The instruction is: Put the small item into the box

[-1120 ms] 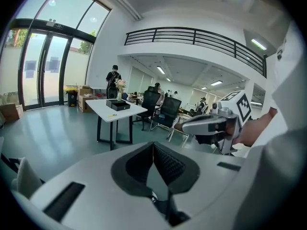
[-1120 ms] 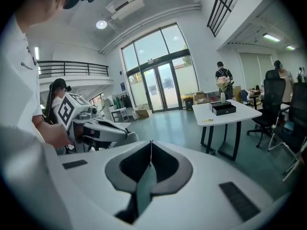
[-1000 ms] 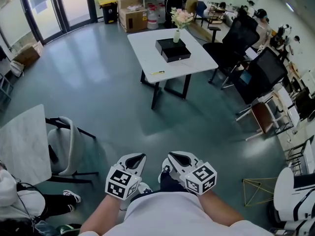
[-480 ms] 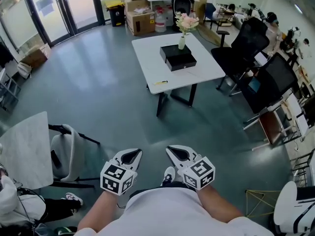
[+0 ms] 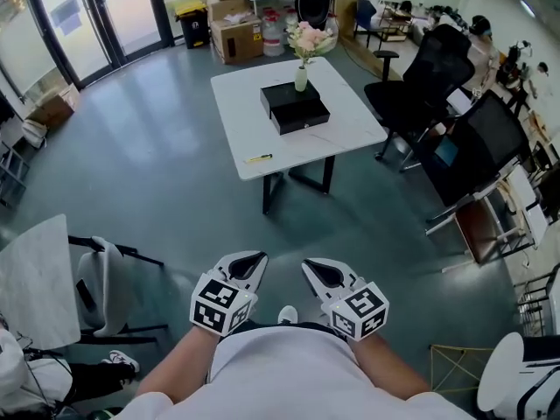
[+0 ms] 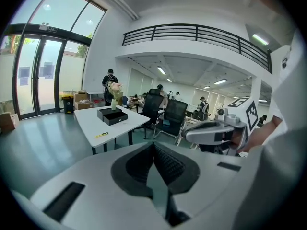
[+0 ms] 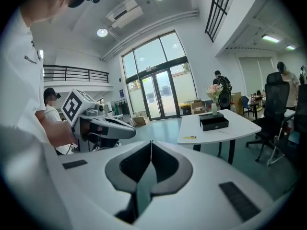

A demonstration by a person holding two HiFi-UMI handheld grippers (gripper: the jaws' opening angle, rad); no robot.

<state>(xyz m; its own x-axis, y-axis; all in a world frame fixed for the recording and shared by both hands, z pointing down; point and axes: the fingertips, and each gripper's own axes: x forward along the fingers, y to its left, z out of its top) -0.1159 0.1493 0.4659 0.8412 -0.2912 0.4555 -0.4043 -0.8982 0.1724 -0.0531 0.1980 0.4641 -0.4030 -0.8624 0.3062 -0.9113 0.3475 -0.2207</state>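
A white table (image 5: 350, 129) stands a few steps ahead on the grey-green floor. On it sit a black box (image 5: 293, 106), a vase of pale flowers (image 5: 302, 68) behind the box, and a small yellow item (image 5: 258, 157) near the table's front edge. My left gripper (image 5: 253, 260) and right gripper (image 5: 313, 268) are held side by side close to my body, far from the table. Both are shut with nothing between the jaws. The left gripper view shows its shut jaws, the box (image 6: 112, 115) and the yellow item (image 6: 100, 135). The right gripper view shows the box (image 7: 214, 121) and the item (image 7: 189, 137).
Black office chairs (image 5: 420, 86) and desks with monitors line the right side. Cardboard boxes (image 5: 234, 26) stand by the glass doors at the back. A white chair (image 5: 105, 278) and a pale tabletop (image 5: 35, 278) are at the left, a gold wire frame (image 5: 455, 366) at the lower right.
The table has come slightly nearer and shifted left in the head view as I move over the floor. Both grippers stay shut and side by side before my body.
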